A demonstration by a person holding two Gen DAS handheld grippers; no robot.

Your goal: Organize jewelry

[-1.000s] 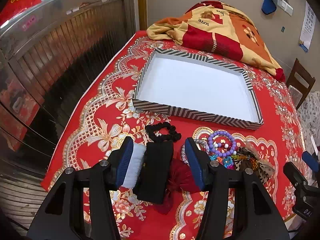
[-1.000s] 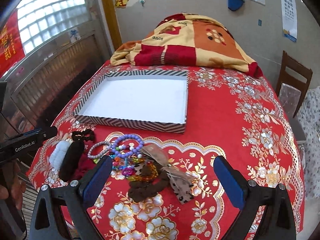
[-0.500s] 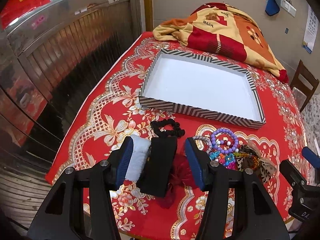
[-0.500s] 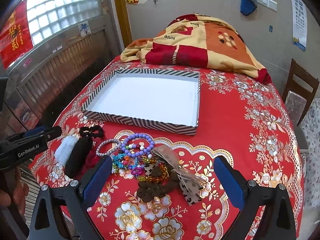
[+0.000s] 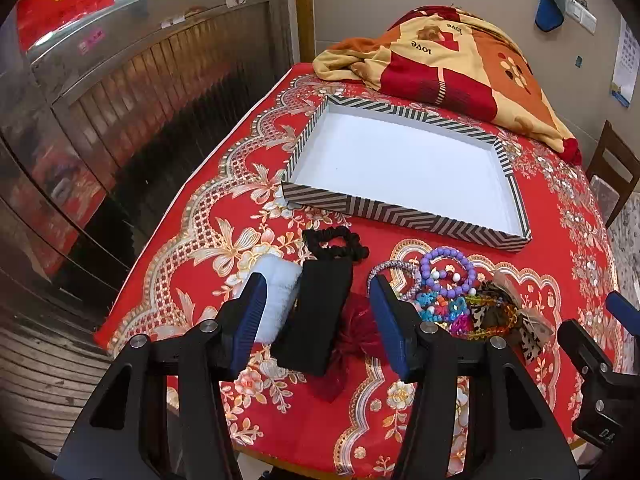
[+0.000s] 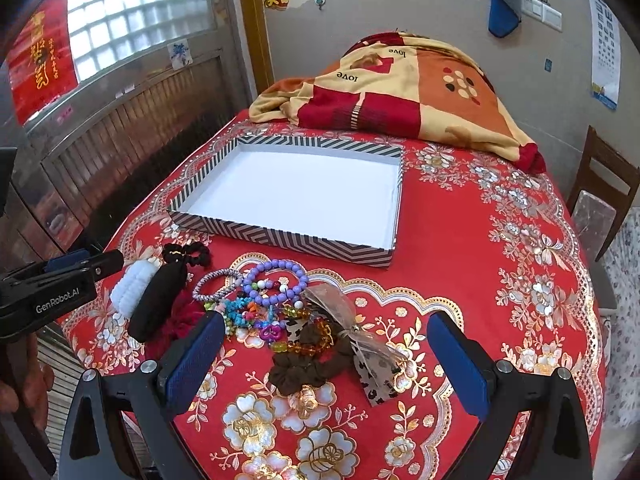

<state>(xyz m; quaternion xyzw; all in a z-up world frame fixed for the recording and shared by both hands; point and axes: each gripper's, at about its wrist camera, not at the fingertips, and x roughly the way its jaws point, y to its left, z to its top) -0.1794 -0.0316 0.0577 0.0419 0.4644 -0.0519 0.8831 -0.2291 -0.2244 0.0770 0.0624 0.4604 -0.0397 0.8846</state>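
I hold both the left gripper (image 5: 316,322) and the right gripper (image 6: 330,354) agape, gripping nothing, above the jewelry heap (image 6: 280,312) near the table's front edge. The striped tray (image 6: 280,240) lies beyond with bare red cloth (image 6: 460,248) to its right. Beads and scrunchies lie tangled, perhaps overlapping.

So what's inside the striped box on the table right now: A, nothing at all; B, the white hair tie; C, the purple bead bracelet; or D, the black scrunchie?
A: the striped box shows only its bare white floor, while the purple bead bracelet and the other pieces lie on the tablecloth in front of it.
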